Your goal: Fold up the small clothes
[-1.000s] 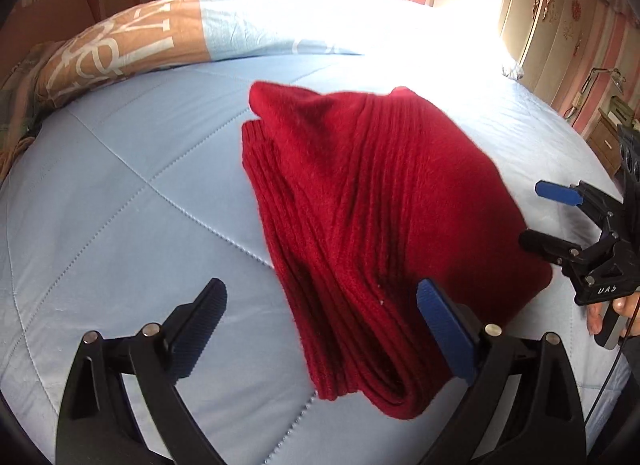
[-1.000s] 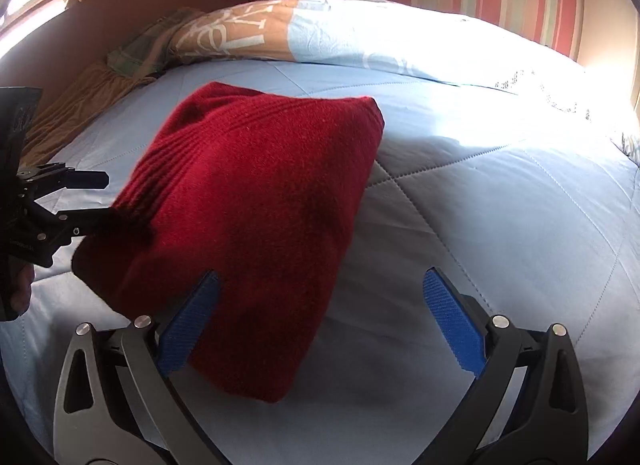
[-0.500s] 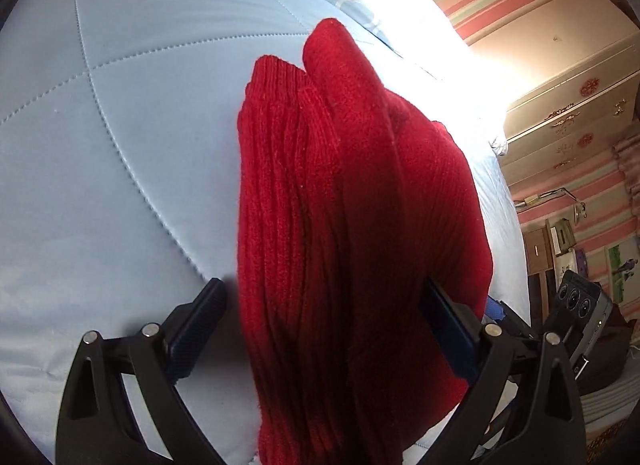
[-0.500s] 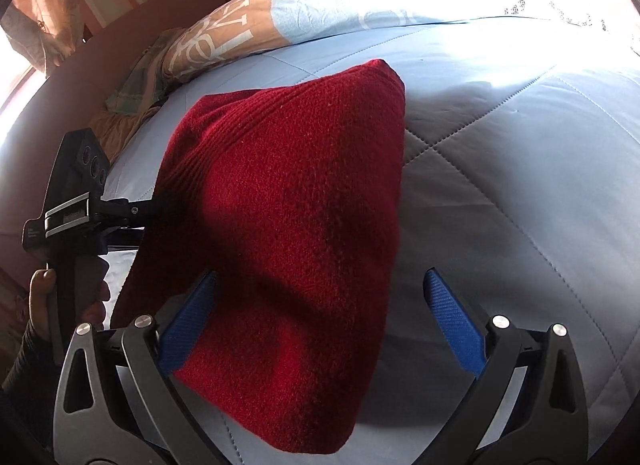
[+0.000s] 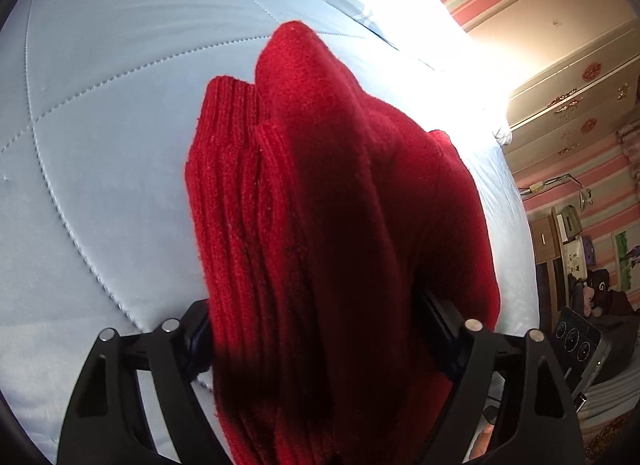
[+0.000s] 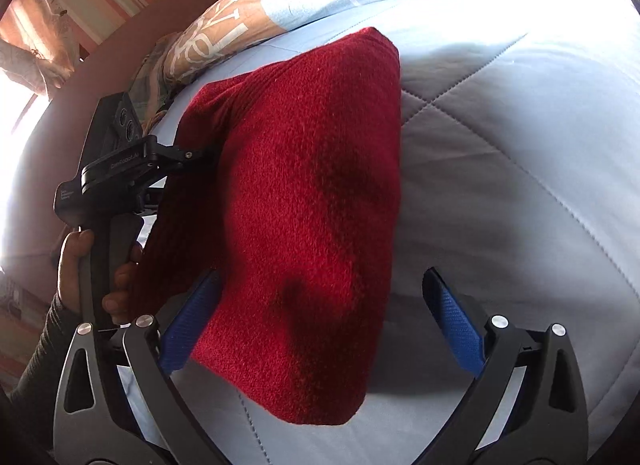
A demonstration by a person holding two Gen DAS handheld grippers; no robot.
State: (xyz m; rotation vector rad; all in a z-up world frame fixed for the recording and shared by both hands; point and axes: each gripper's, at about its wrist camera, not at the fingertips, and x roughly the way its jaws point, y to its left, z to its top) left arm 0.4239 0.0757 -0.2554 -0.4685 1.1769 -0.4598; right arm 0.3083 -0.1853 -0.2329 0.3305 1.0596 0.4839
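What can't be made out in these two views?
- Left wrist view: the left tongs' pads, buried in the red sweater; contact unclear.
- Right wrist view: the sweater's left edge, hidden behind the left tongs and the hand.
- Both views: the bedspread near the window, washed out by glare.

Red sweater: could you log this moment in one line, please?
red sweater: on bed; left gripper: closing, clamping sweater; right gripper: closing, sweater edge between
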